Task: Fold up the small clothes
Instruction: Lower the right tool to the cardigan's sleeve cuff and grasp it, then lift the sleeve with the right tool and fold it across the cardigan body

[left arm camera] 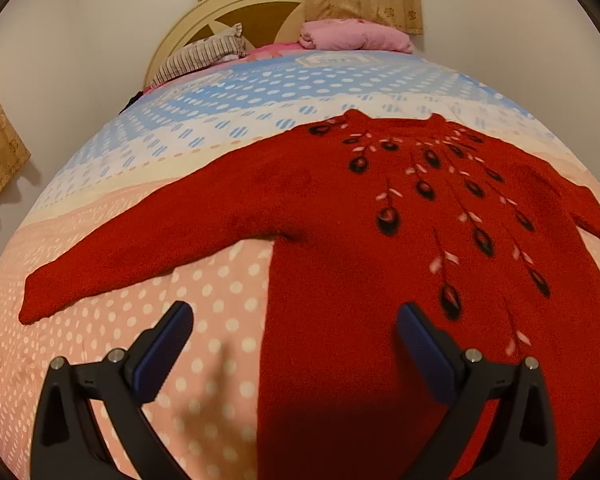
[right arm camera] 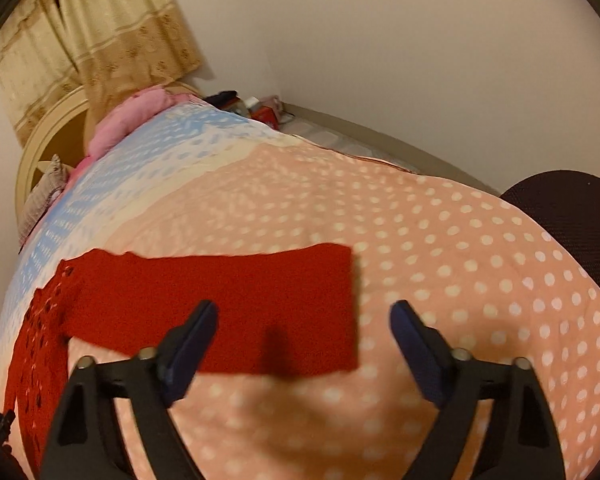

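The polka-dot bedspread (left arm camera: pixel 220 320) carries the red sweater (left arm camera: pixel 340 208) flat, sleeves spread. My right gripper (right arm camera: pixel 304 320) hovers wide and empty over the right sleeve (right arm camera: pixel 236 300); my left gripper (left arm camera: pixel 294 320), equally wide, straddles the body's side edge. I'd pinch the cuff cleanly and fold inward.
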{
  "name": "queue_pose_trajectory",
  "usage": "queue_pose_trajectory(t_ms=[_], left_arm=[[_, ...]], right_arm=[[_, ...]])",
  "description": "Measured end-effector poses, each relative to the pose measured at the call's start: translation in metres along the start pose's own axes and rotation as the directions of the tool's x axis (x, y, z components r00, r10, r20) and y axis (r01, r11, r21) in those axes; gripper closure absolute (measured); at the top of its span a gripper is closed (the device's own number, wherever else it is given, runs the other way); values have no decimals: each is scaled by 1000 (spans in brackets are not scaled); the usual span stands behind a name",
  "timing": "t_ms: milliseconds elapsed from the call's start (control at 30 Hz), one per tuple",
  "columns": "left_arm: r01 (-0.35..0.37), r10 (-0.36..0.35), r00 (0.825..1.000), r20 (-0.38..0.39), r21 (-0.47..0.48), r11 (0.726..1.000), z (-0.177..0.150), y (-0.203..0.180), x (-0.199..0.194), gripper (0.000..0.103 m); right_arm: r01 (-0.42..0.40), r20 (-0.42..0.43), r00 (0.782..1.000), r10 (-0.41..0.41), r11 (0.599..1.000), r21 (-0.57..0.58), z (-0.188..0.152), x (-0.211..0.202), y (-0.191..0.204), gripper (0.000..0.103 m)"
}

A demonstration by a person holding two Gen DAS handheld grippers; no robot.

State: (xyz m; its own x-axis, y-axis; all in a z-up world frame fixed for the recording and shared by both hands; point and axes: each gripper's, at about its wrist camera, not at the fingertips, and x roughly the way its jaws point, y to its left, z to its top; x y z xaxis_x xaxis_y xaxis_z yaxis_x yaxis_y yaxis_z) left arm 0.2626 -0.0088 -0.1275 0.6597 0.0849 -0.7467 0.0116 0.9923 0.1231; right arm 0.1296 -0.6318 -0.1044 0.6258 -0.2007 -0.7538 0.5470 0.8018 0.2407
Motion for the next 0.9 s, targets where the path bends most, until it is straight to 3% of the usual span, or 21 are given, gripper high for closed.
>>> queue_pose_trajectory(t_ms=[267, 333, 367, 433, 567, 900], left_arm=[[-16, 16, 999, -29, -26, 1000, 3, 9, 22, 0], [-18, 17, 999, -36, -30, 999, 1, 11, 25, 0], [-16, 15, 999, -39, -32, 999, 1, 11, 26, 0], [-16, 14, 999, -39, -35, 999, 0, 15, 28, 0], [-15, 13, 1000, -27, -52, 999, -1, 23, 25, 0], [-18, 20, 1000, 20, -103, 995, -2, 52, 13, 0]], right_arm=[[6, -90, 996, -3, 999, 32, 6, 34, -14, 36], [-5, -118, 993, 5, 1000, 6, 3, 43, -10, 69], [-21, -121, 992, 20, 1000, -10, 1, 44, -6, 74], [-37, -118, 992, 34, 999, -25, 2, 44, 1, 92], [-35, -92, 995, 28, 997, -67, 9, 33, 18, 93], [-110, 19, 993, 114, 980, -165, 50, -25, 97, 94]])
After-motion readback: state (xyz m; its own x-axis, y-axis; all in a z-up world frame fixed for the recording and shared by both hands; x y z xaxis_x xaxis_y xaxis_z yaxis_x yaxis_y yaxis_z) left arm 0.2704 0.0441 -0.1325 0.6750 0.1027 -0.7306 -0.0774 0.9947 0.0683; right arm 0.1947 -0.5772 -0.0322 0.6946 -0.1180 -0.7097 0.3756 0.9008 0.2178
